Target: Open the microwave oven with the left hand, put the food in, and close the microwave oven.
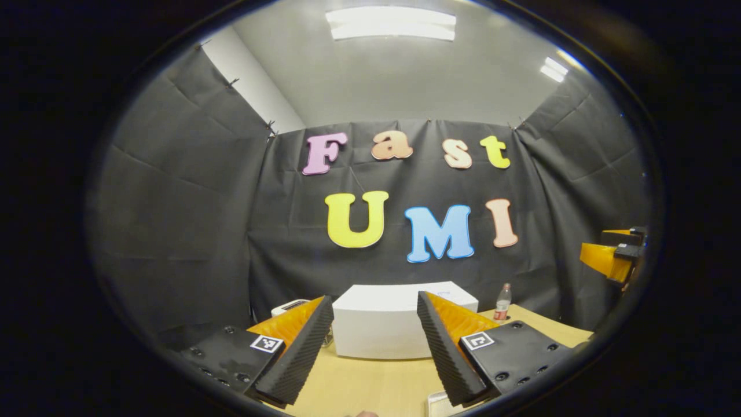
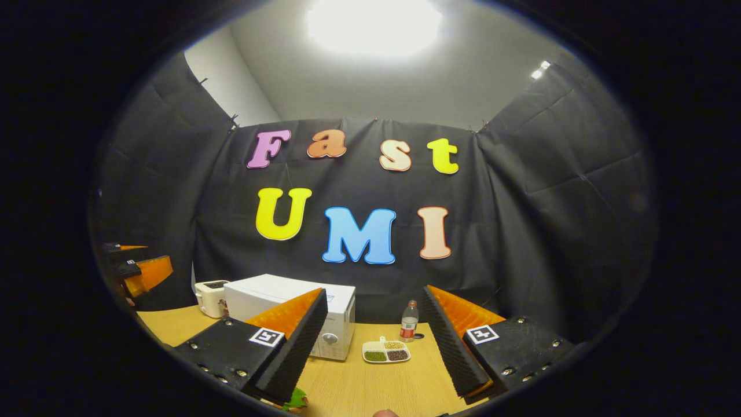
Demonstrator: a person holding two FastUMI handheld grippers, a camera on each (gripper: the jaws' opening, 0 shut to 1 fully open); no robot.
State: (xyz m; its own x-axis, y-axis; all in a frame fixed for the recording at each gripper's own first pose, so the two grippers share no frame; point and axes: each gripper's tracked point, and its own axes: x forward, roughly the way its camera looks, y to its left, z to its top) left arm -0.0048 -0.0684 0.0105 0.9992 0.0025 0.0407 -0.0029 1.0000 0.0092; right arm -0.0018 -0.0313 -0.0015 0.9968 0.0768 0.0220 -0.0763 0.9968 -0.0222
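A: Microwave oven (image 2: 289,315) on the wooden table (image 2: 359,388), far side, just left of centre in the right gripper view; square ahead between the fingers in the left gripper view. Door shut. Likely rigid and heavy enough to stay put under a pull; handle or door edge too small to make out, so best guess is the door's edge next to the round knob.

B: And the food?

A: Small divided tray (image 2: 386,351) just right of the oven, near a bottle (image 2: 409,321). Green, tan and dark portions in separate compartments. Looks light, shallow, easy to tip; better taken by the rim and kept level.

B: Grippers?

A: Left gripper (image 1: 375,347) spread wide, holding nothing, raised well back from the oven, pointing straight at it. Right gripper (image 2: 370,347) also wide, empty, hanging near, aimed between oven and tray. A toaster (image 2: 209,297) stands left of the oven.
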